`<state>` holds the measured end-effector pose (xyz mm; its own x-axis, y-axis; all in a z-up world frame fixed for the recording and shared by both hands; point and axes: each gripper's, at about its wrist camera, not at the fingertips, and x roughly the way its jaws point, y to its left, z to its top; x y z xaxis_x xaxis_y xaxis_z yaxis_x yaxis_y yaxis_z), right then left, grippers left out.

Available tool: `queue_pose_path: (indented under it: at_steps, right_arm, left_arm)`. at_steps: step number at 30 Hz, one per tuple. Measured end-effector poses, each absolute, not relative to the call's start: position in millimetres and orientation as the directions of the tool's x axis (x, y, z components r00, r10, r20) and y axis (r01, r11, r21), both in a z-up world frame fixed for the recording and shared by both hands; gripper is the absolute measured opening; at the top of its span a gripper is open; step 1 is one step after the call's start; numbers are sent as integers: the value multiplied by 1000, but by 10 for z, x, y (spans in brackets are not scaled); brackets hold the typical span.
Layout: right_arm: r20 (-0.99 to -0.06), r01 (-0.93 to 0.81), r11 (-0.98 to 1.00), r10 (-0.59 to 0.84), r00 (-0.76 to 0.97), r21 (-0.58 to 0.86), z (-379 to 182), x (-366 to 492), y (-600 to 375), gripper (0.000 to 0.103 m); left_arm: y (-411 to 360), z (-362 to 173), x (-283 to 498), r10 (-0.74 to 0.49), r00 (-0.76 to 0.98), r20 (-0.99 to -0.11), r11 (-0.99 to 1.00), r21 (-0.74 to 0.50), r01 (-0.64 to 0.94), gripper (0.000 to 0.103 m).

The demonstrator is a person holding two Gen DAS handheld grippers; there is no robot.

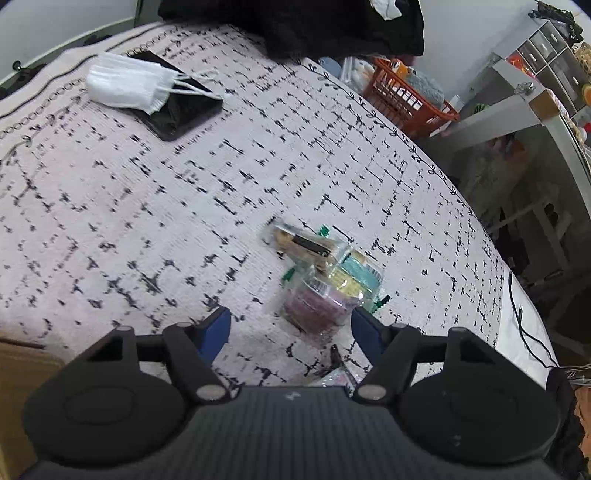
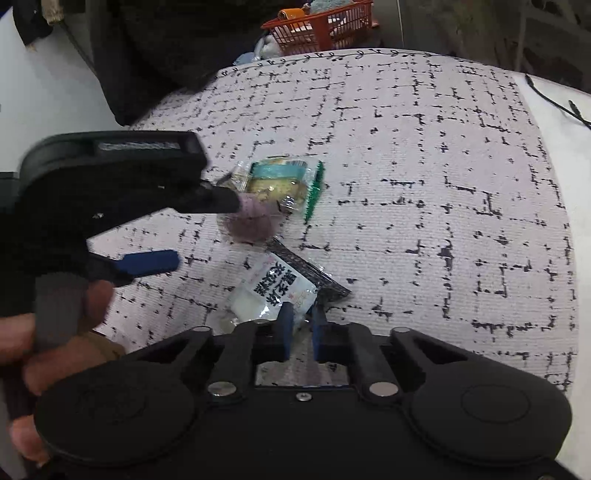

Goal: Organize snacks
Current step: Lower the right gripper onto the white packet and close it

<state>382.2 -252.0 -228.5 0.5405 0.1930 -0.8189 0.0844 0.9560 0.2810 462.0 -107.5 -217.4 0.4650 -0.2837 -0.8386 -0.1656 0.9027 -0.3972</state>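
A small heap of clear-wrapped snacks lies on the patterned cloth: a purple pastry (image 1: 317, 306) (image 2: 249, 221), a yellow-and-teal packet (image 1: 356, 277) (image 2: 279, 181) and a brown-filled packet (image 1: 303, 245). My left gripper (image 1: 291, 325) (image 2: 192, 229) is open and hovers just short of the purple pastry, fingers on either side of it. My right gripper (image 2: 299, 321) is shut on the corner of a white packet with black print (image 2: 277, 288), which rests on the cloth near the heap.
A white face mask (image 1: 129, 83) lies on a black phone (image 1: 181, 107) at the far left of the cloth. An orange basket (image 1: 410, 96) (image 2: 321, 26) with items stands beyond the far edge. A black cable (image 2: 557, 103) lies at the right.
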Motion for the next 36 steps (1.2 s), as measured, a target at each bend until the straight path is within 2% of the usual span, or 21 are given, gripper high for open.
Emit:
queue_pose_path:
  at_steps: [4, 13, 16, 19, 21, 23, 25, 27, 36]
  right_arm:
    - [-806, 103, 940, 219, 550, 326, -2301, 3861, -2597, 0]
    - [-787, 172, 938, 142, 600, 300, -2236, 3843, -2793, 0]
    - [-791, 189, 934, 137, 597, 304, -2252, 3861, -2830, 0]
    - [-799, 189, 927, 162, 579, 325, -2271, 3891, -2805, 2]
    - [-797, 181, 927, 168, 581, 327, -2264, 3903, -2767, 4]
    - [-797, 174, 927, 177, 577, 332, -2265, 3924, -2733, 10]
    - [-799, 173, 927, 180, 573, 333, -2275, 3941, -2697, 22]
    - [-799, 171, 924, 190, 571, 342, -2288, 3961, -2661, 40]
    - [-805, 147, 936, 188, 562, 321, -2322, 4055, -2436, 50]
  left_arm:
    - [-1120, -2199, 4680, -280, 466, -839, 905, -393, -164, 71]
    - [-1240, -2349, 4798, -270, 449, -851, 910, -378, -168, 71]
    - [-1271, -2390, 4806, -260, 454, -853, 914, -369, -170, 66]
    - [-1250, -2395, 4792, -252, 464, -849, 911, -370, -182, 57]
    - [-1221, -2394, 4783, -262, 464, -846, 907, -380, -182, 44]
    - [-1187, -2378, 4769, -260, 461, -848, 906, -380, -187, 41]
    - [-1147, -2349, 4749, -248, 465, -850, 907, -372, -197, 39]
    - [-1102, -2319, 4732, -247, 467, -849, 906, -373, -201, 38]
    - [-904, -2153, 4667, -238, 478, -846, 897, -380, -225, 38]
